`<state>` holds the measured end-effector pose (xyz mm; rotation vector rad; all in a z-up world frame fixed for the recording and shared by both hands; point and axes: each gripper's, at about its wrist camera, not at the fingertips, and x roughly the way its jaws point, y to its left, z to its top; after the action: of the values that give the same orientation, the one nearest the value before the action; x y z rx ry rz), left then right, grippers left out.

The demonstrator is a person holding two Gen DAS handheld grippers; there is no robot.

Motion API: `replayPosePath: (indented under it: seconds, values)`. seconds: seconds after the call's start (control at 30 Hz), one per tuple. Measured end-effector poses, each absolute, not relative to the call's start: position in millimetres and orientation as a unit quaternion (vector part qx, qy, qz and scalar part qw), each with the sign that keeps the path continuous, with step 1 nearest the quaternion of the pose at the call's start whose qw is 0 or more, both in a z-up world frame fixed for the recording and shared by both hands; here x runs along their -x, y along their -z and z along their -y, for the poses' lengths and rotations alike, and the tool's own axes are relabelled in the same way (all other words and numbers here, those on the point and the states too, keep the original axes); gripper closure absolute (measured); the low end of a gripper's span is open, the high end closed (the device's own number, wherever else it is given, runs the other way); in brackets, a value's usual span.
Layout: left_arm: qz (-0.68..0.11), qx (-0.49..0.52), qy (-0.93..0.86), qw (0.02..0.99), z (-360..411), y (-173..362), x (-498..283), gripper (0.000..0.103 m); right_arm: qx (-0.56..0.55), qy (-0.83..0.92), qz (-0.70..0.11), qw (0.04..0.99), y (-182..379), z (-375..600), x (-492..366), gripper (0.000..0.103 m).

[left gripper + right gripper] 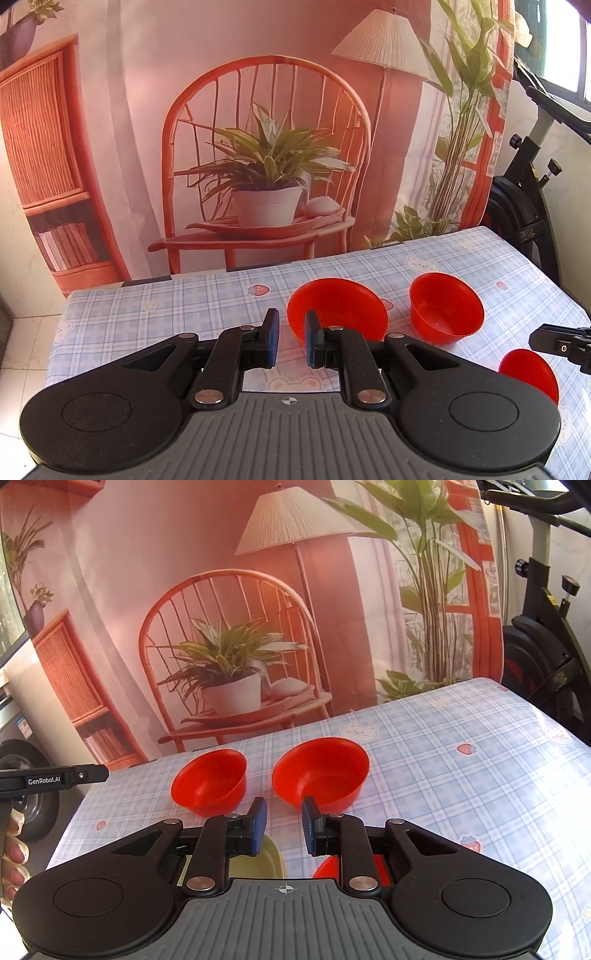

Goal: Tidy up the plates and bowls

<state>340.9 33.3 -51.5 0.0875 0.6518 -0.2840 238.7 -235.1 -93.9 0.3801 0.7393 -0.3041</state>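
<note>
While both claws hover with nothing between their narrowly parted pads, we hold our left gripper (291,341) just before the wide red bowl (337,306); beside that bowl stands a deeper red bowl (446,307), and our right gripper (283,825) hangs nearby over the checked tablecloth (461,794).

Three red bowls (337,308) (446,307) (529,370), one green plate (264,860).

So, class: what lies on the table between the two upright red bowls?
Nothing: between left bowl and right bowl only bare checked tablecloth shows, in the right wrist view.
</note>
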Motion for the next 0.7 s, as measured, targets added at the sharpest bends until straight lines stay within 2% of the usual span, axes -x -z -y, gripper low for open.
replayPosePath:
  seconds: [0.4, 0.6, 0.7]
  values:
    - [-0.355, -0.008, 0.152, 0.922, -40.4, 89.3, -400.7, 0.086, -0.205, 0.117, -0.394, 0.888, 126.4, 223.4, -315.6, 0.081]
    - [-0.373, -0.016, 0.181, 0.910, -31.7, 113.3, -433.2, 0.076, -0.204, 0.114, -0.424, 0.875, 157.9, 223.5, -360.4, 0.080]
    - [-0.384, -0.013, 0.188, 0.904, -32.4, 127.1, -446.6, 0.075, -0.206, 0.115, -0.443, 0.865, 172.7, 225.0, -381.9, 0.077]
